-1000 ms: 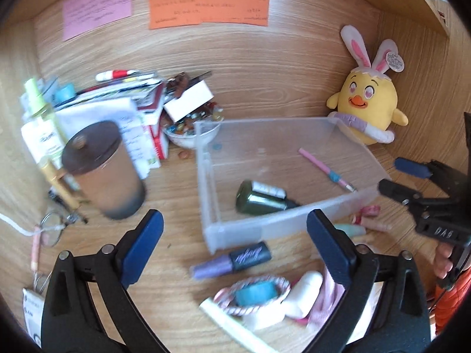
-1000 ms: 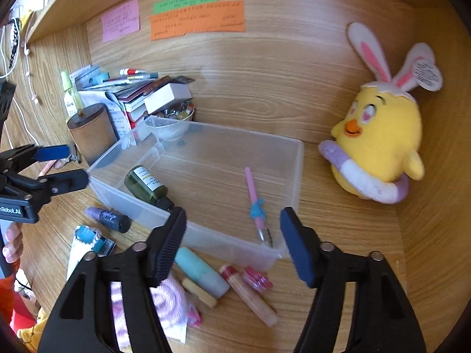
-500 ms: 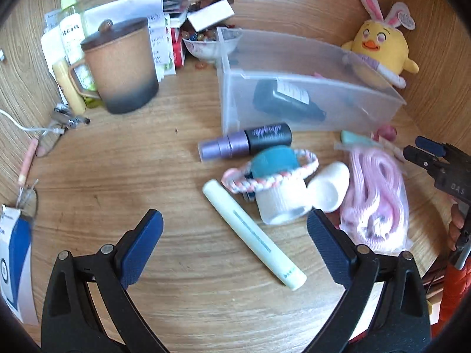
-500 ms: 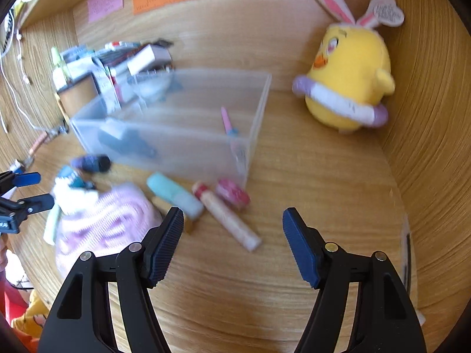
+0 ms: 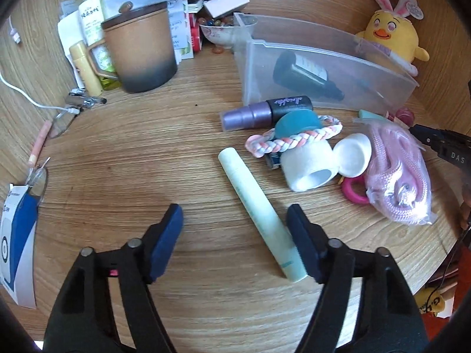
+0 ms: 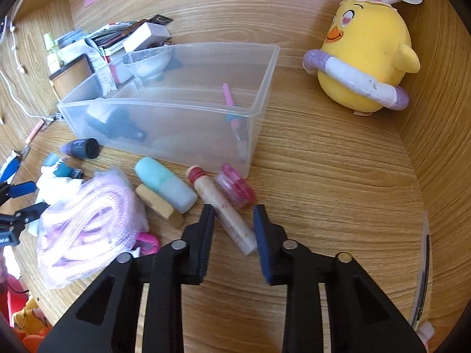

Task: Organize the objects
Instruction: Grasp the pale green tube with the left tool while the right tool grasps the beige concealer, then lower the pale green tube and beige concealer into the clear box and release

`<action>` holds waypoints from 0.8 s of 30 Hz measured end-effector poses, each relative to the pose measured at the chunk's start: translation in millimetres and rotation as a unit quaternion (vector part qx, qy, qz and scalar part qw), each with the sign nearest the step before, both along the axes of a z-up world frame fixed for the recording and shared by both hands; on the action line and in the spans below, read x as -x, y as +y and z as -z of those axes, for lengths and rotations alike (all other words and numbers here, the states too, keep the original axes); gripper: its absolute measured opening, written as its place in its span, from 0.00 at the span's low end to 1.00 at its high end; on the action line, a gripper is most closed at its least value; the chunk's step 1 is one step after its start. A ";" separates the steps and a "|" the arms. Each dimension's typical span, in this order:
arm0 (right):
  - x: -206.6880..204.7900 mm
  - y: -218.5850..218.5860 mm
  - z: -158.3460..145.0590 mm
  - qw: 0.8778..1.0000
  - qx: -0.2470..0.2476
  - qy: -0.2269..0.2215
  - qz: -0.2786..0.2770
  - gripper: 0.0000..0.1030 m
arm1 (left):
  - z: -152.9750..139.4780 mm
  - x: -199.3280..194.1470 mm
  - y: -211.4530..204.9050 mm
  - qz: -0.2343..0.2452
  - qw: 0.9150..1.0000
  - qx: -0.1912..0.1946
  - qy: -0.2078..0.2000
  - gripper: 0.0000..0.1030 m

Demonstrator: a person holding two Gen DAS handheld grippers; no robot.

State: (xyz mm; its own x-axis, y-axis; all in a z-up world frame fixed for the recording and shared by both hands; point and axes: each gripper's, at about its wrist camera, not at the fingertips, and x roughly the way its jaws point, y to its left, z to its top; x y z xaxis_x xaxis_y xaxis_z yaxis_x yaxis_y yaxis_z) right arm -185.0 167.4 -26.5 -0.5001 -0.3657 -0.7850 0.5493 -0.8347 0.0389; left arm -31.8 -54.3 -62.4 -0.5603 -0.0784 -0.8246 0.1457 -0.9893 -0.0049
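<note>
Cluttered wood desk (image 5: pixel 123 158), wood walls.

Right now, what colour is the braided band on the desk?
Pink, white and pale blue braided band; left wrist view.

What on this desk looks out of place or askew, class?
Most items lie loose outside the clear bin, which holds only a dark bottle and a pink pen. A white jar lies tipped on its side with its lid off beside it.

We see a wood-grain desk (image 5: pixel 123 153) enclosed by matching wooden walls (image 6: pixel 241 8), lit by what seems daylight.
</note>
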 end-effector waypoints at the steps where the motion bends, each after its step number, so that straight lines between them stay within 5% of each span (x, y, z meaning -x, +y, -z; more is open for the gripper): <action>1: -3.4 0.9 -0.3 1.000 -0.001 0.000 -0.003 0.19 | -0.9 -2.5 -2.7 0.000 1.000 0.000 0.000 0.60; 16: -26.3 -2.5 -3.3 1.000 -0.019 -0.004 -0.023 0.13 | -4.0 -16.4 -7.4 -0.005 1.000 0.012 0.023 0.14; 24: -16.8 -21.5 4.2 0.999 -0.038 0.001 -0.023 0.14 | -6.4 -17.6 -12.9 -0.012 0.999 0.010 0.037 0.14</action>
